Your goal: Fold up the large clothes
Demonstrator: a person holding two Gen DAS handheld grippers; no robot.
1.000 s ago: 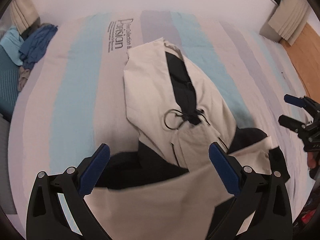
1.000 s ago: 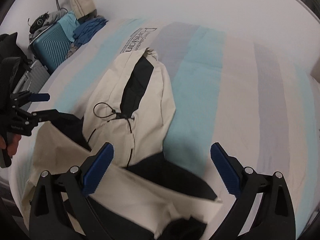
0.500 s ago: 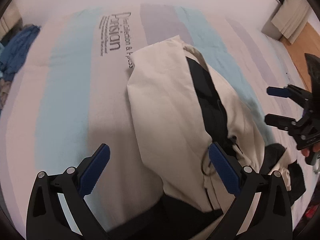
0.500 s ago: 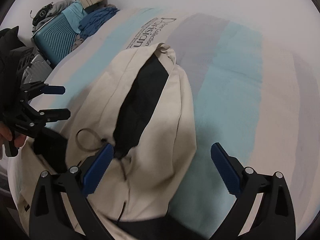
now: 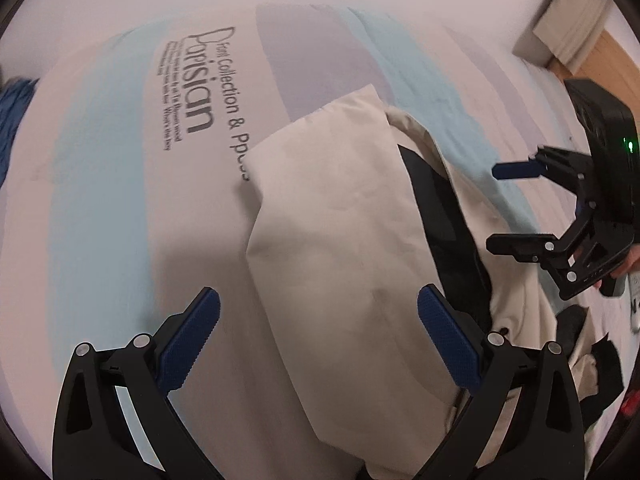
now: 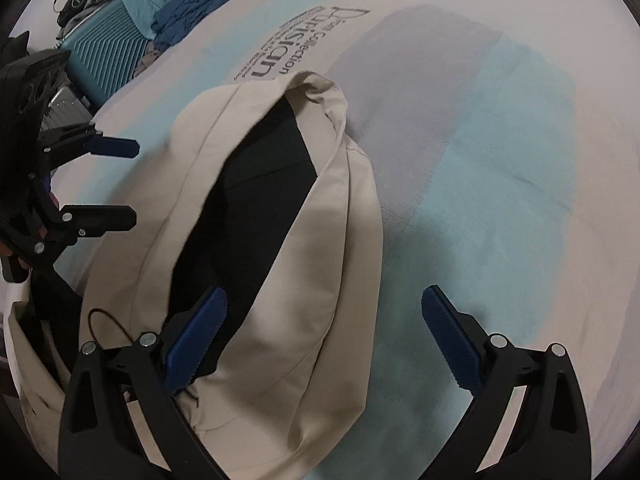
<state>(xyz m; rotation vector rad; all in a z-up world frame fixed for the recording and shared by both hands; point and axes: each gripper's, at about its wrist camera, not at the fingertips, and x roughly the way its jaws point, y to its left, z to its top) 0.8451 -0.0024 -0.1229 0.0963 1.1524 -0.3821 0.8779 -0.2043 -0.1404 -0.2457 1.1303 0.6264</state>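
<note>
In the left wrist view, the left gripper [image 5: 318, 336] hangs above the bed with its blue-padded fingers [image 5: 188, 344] spread wide, gripping nothing. Below and between them lies the cream garment [image 5: 340, 240], a large piece with a black panel [image 5: 444, 220] running along its right side, spread over the striped bedsheet [image 5: 100, 200]. Printed lettering [image 5: 200, 96] on the sheet sits just beyond the garment's upper left corner, partly covered by it. To the right, the right gripper [image 5: 508, 208] hovers over the garment's far edge, fingers apart. Farther right, a wooden floor [image 5: 600, 60] and a pale folded cloth [image 5: 568, 20] show past the bed's edge.

In the right wrist view, the right gripper [image 6: 324, 340] also has its fingers well separated and empty. Its left finger [image 6: 196, 336] overlaps the cream garment [image 6: 320, 280], which bulges in a rounded heap, the black panel [image 6: 256, 200] down its middle. A thin dark cord loop [image 6: 108, 324] lies near the garment's lower left. The left gripper [image 6: 116, 180] hovers at the left edge, open. Beyond the bed's corner stand a teal suitcase [image 6: 108, 52] and a pile of blue clothes [image 6: 192, 16].
</note>
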